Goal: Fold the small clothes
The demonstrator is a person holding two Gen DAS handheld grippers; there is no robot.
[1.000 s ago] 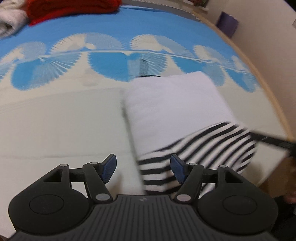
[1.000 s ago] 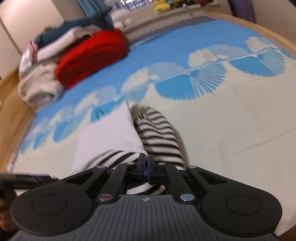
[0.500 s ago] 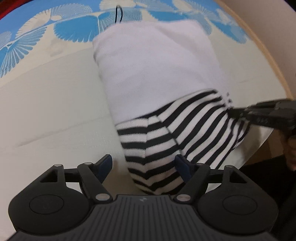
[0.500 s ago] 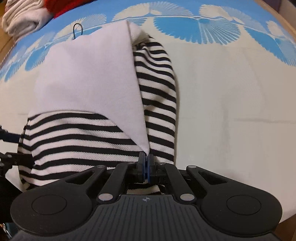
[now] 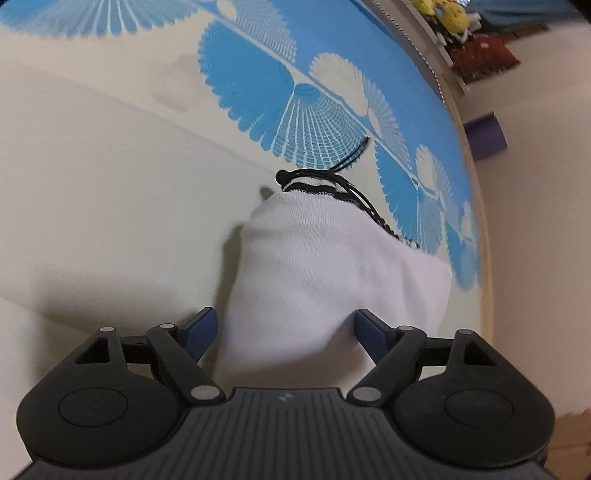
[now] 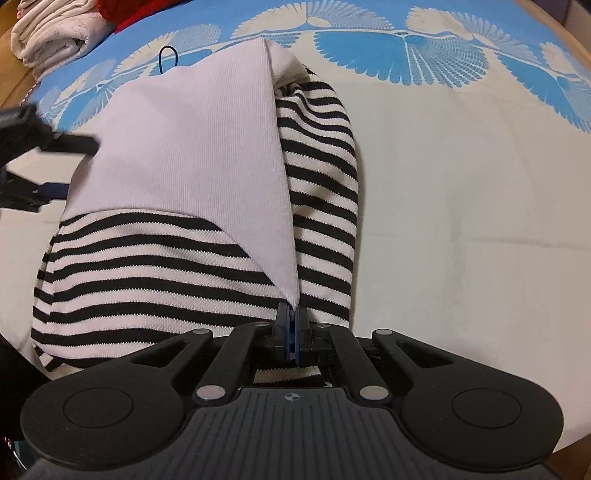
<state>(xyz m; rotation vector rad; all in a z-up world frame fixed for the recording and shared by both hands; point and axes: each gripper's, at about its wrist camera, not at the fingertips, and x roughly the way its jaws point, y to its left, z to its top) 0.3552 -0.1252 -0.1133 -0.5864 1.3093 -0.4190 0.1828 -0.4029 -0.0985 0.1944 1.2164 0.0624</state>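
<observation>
A small white garment with black-and-white striped sleeves (image 6: 192, 158) lies on the bed cover, partly folded; its white body (image 5: 332, 266) fills the left wrist view, with a black cord (image 5: 351, 166) at its far end. My right gripper (image 6: 291, 325) is shut on a corner of the garment at its near edge. My left gripper (image 5: 286, 328) is open, its blue pads either side of the garment's side edge; it also shows in the right wrist view (image 6: 40, 177) at the garment's left side.
The bed cover (image 6: 461, 177) is cream with a blue fan pattern (image 5: 295, 99). Folded white (image 6: 51, 37) and red clothes (image 6: 136, 11) lie stacked at the far left. A wooden bed edge (image 5: 480, 206) and a purple object (image 5: 484, 136) lie beyond.
My left gripper has moved from the striped near end round to the garment's side and now straddles the white part. My right gripper has kept its grip, almost still.
</observation>
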